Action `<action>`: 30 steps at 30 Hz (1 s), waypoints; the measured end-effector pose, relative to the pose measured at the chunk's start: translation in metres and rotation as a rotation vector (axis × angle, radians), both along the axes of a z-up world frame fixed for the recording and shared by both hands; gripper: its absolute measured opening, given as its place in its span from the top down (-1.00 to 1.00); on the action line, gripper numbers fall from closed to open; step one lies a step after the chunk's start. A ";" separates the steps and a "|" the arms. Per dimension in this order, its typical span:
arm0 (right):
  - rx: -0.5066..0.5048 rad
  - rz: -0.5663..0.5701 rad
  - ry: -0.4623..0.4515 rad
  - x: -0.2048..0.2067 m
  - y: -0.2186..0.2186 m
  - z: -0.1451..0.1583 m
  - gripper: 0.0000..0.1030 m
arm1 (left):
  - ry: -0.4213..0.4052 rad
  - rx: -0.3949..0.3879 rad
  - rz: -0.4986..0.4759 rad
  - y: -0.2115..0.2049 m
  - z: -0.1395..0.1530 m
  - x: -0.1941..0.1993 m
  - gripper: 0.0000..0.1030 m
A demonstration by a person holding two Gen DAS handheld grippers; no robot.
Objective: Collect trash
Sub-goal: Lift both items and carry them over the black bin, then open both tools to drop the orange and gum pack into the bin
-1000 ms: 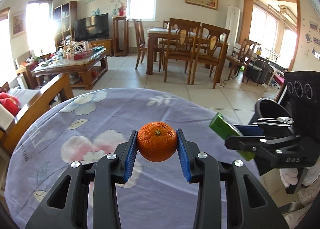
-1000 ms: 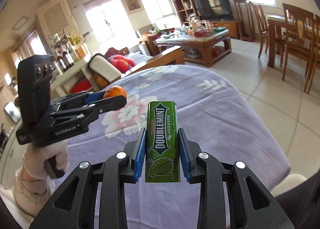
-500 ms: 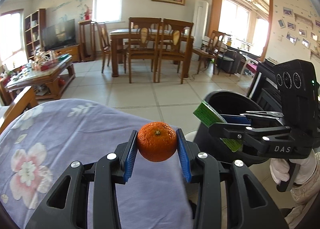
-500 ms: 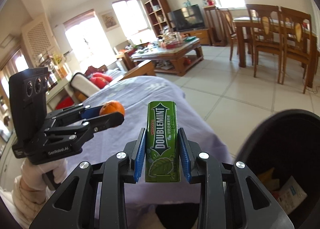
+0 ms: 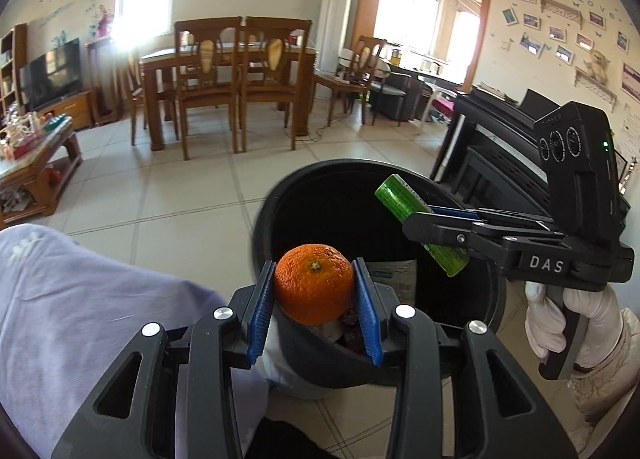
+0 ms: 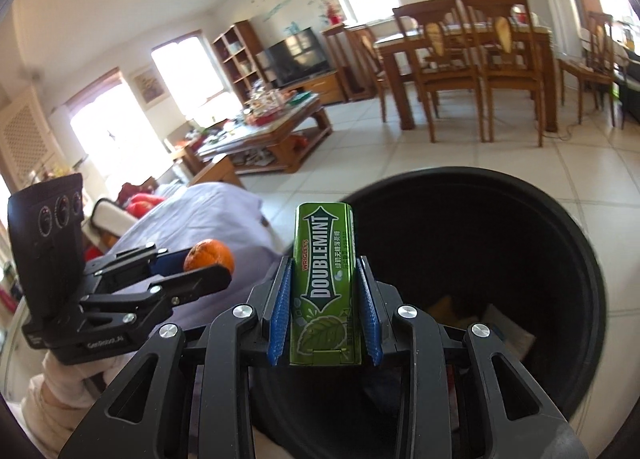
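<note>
My left gripper is shut on an orange tangerine, held over the near rim of a round black trash bin. The right gripper is shut on a green Doublemint gum pack, which hangs above the same bin. In the left wrist view the gum pack sticks out over the bin's right side from the right gripper. From the right wrist camera, the left gripper with the tangerine shows at the left. Paper scraps lie inside the bin.
A table with a lilac flowered cloth ends just left of the bin. Tiled floor stretches to a wooden dining table with chairs. A black piano stands right of the bin. A gloved hand holds the right gripper.
Both grippers swung away from the lilac-covered table to the right and now hang over the black bin. The tangerine and the gum pack stay clamped as before.
</note>
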State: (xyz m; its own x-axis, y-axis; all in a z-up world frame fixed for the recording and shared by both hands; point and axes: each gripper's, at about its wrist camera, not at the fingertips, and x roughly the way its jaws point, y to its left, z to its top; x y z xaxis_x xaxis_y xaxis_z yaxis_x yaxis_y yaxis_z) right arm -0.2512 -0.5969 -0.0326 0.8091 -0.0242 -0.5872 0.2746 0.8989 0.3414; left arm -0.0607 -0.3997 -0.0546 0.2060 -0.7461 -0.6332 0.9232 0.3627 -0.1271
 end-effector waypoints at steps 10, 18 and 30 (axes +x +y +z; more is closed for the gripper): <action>0.004 -0.114 0.059 -0.042 -0.057 -0.038 0.39 | 0.040 0.067 -0.092 -0.051 -0.034 -0.021 0.26; -0.074 -0.129 0.085 -0.041 -0.058 -0.051 0.39 | 0.064 0.122 -0.105 -0.068 -0.056 -0.024 0.26; -0.111 -0.123 0.103 -0.029 -0.049 -0.052 0.39 | 0.038 0.119 -0.114 -0.067 -0.052 -0.030 0.23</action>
State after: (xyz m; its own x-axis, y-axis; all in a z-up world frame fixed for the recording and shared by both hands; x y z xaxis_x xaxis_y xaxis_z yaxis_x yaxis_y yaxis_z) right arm -0.2805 -0.6456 -0.0846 0.7317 -0.1887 -0.6550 0.4134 0.8869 0.2063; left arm -0.0907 -0.4669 -0.1067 0.0986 -0.6822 -0.7245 0.9545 0.2707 -0.1250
